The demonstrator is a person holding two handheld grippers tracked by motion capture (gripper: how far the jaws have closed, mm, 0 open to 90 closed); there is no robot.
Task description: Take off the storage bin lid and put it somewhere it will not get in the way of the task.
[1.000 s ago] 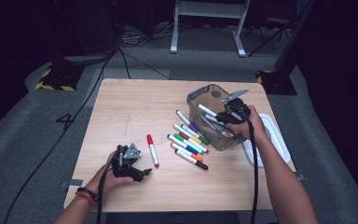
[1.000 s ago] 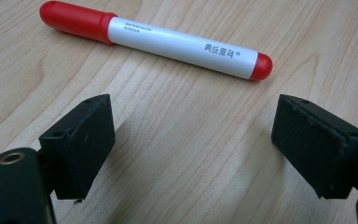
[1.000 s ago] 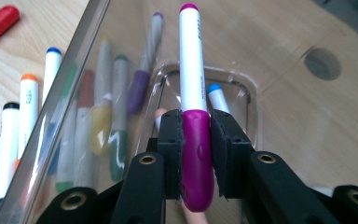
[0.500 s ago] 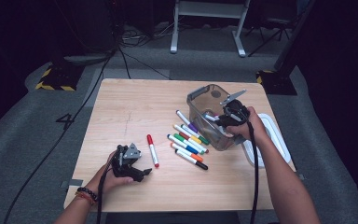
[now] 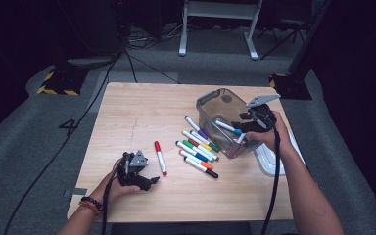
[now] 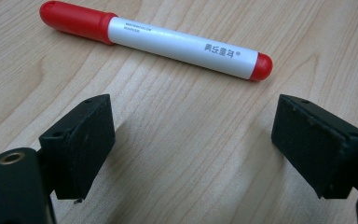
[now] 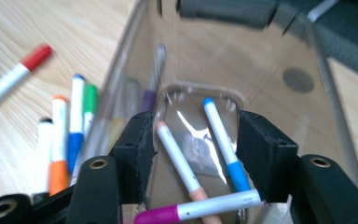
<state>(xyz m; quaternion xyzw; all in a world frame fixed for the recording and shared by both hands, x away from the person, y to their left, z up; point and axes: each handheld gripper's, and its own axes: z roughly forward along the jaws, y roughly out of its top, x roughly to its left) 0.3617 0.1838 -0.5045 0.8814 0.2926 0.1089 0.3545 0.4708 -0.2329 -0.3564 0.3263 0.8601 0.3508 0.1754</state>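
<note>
Now right gripper (image 7: pixel 193 144) jaws just opening, empty

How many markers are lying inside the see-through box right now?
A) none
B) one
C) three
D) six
C: the right gripper view looks down into the clear box and shows a light blue marker, a peach marker and a magenta marker on its bottom.
</note>
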